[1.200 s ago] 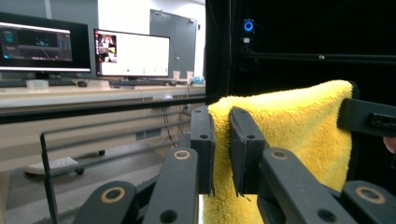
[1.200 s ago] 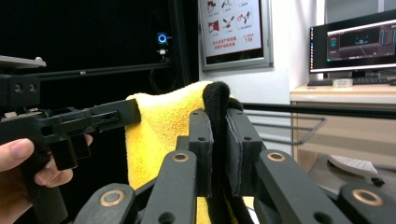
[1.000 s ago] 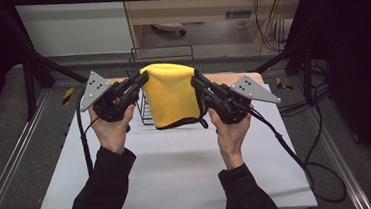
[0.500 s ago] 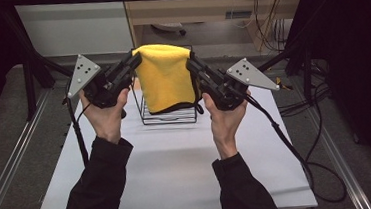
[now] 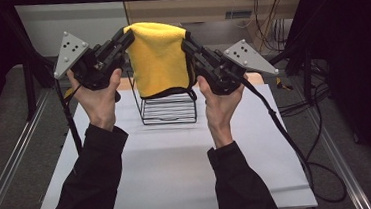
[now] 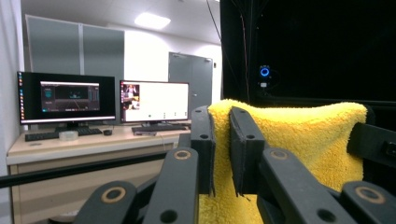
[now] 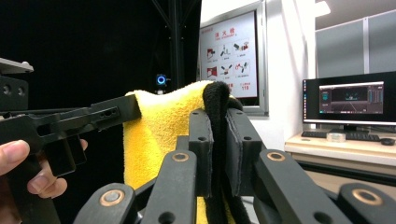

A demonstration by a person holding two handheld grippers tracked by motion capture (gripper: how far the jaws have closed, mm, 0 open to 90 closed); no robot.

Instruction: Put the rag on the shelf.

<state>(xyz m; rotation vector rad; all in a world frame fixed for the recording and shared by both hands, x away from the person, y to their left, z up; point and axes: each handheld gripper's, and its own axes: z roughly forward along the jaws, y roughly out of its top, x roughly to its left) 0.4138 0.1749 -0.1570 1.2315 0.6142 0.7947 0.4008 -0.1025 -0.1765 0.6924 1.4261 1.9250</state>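
Higher now — one yellow towel (image 5: 158,56), two grippers.

Bright yellow towel (image 5: 158,56), fleecy, edged with black trim along its hem. Black wire rack (image 5: 170,110) at 12 o'clock on the white desk (image 5: 178,170). Black left hand-held gripper (image 5: 127,39) and black right hand-held gripper (image 5: 187,40), each topped with a grey plate dotted white. Black sleeves (image 5: 94,187).

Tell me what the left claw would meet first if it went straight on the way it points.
Probably the right claw: it holds the far corner of the yellow towel, which the left claw grips. Depth is unclear.
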